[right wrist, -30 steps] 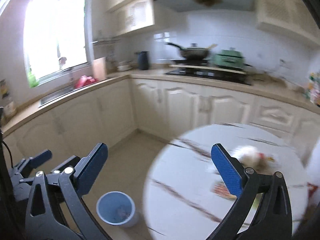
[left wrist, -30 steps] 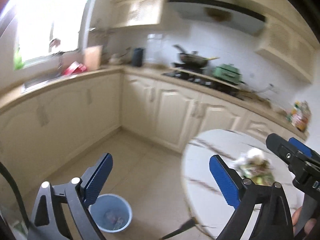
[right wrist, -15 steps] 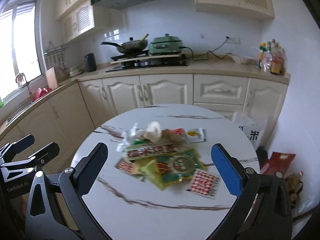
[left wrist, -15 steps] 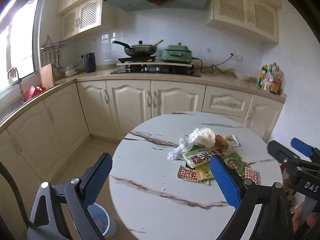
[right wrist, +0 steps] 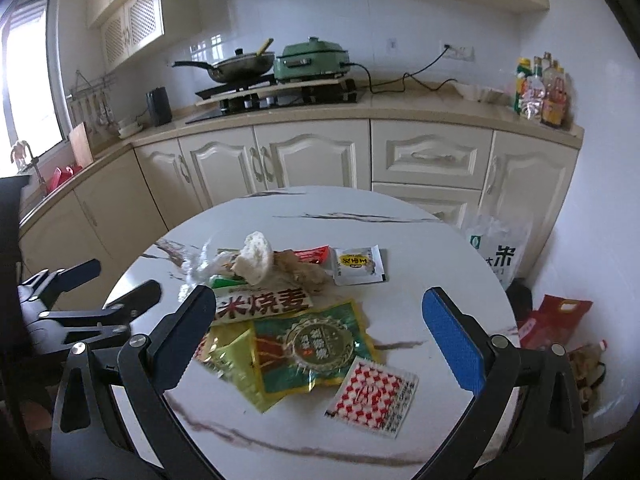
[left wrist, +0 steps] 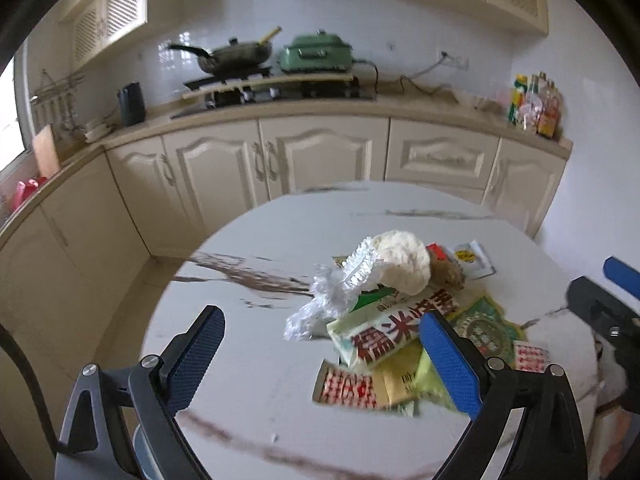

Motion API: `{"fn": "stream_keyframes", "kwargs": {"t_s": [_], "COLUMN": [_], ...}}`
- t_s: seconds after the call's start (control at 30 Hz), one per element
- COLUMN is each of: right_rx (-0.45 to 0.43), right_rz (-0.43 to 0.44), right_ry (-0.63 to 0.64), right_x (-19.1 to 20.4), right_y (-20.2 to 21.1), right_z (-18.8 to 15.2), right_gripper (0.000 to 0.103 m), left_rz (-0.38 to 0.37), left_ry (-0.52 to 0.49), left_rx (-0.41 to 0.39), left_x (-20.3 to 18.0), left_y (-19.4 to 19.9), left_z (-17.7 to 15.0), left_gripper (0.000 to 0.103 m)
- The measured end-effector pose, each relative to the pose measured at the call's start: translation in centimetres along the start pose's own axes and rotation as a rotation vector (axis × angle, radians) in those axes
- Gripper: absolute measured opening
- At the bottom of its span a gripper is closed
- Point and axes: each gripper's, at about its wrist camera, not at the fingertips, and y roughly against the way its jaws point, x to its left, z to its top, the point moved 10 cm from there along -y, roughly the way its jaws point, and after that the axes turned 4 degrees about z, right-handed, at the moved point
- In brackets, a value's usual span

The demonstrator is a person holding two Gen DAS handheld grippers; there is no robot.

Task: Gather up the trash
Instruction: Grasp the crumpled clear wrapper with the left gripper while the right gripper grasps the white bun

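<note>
The left gripper [left wrist: 322, 354] has its fingers [left wrist: 196, 356] spread wide with nothing between them, hovering above the round marble desk [left wrist: 240, 380]. Its right-hand finger overlaps, in view, the near edge of a heap of trash. The right gripper [right wrist: 324, 342] is likewise wide open and empty, poised above the same heap from the desk's other side; its fingers [right wrist: 450, 340] frame the packets without touching them.

The trash lies in a loose pile near the middle of the desk. Nearest the right gripper is a red-and-white checked sachet [right wrist: 370, 396], just beside a green and gold foil wrapper [right wrist: 312, 346] that overlaps a yellow-green packet [right wrist: 236, 364]. Behind those lies a white wrapper with large red characters [right wrist: 262, 304], and on top of it a crumpled white lump [right wrist: 254, 258] beside clear crinkled plastic [right wrist: 198, 266]. A small white sachet with a yellow label [right wrist: 358, 266] sits at the far side, next to a red packet [right wrist: 314, 254].

In the left wrist view a second checked sachet [left wrist: 346, 386] lies at the pile's near edge.

Beyond the desk runs a cream kitchen counter [right wrist: 400, 112] carrying a wok [right wrist: 240, 66] and a green cooker [right wrist: 314, 58].
</note>
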Motion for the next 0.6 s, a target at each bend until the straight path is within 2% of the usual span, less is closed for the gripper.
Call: {"fn": "stream_keyframes", "kwargs": {"t_s": [0.13,0.37,0.4,0.47,0.5,0.57,0.6], "right_rx": [0.029,0.084,0.09,0.101,0.107,0.114,0.117], "right_rz": [0.001,0.012,0.009,0.003,0.004,0.006,0.01], "right_ry": [-0.002,-0.007,-0.004,0.006,0.012,0.019,0.026], "right_x": [-0.5,-0.7,-0.6,-0.4,-0.2,0.1,0.3], "right_y": [-2.6,-6.2,-6.7,-7.5,-8.0,-8.7,-9.1], "right_z": [0.0,-0.2,-0.2,-0.2,0.0,0.2,0.4], "right_gripper": [0.103,0.103,0.103,0.103,0.103,0.103,0.103], "left_rz": [-0.016,0.022,0.016,-0.011,-0.018,-0.039,-0.051], "left_ry": [-0.005,-0.022,-0.023,-0.023,-0.02,0.009,0.03], "left_rx": [0.066,0.119,0.118,0.134,0.141,0.147,0.15], "left_x": [-0.6,0.5,0.4,0.3,0.3,0.8,1.1], "left_y": [-5.4,-11.8,-12.4,-13.8,-14.4,-15.1,-15.4], "left_z": [0.6,1.7,1.9,2.1,2.1,2.3,2.5], "left_gripper": [0.096,0.093,0.09,0.067,0.06,0.038,0.031]}}
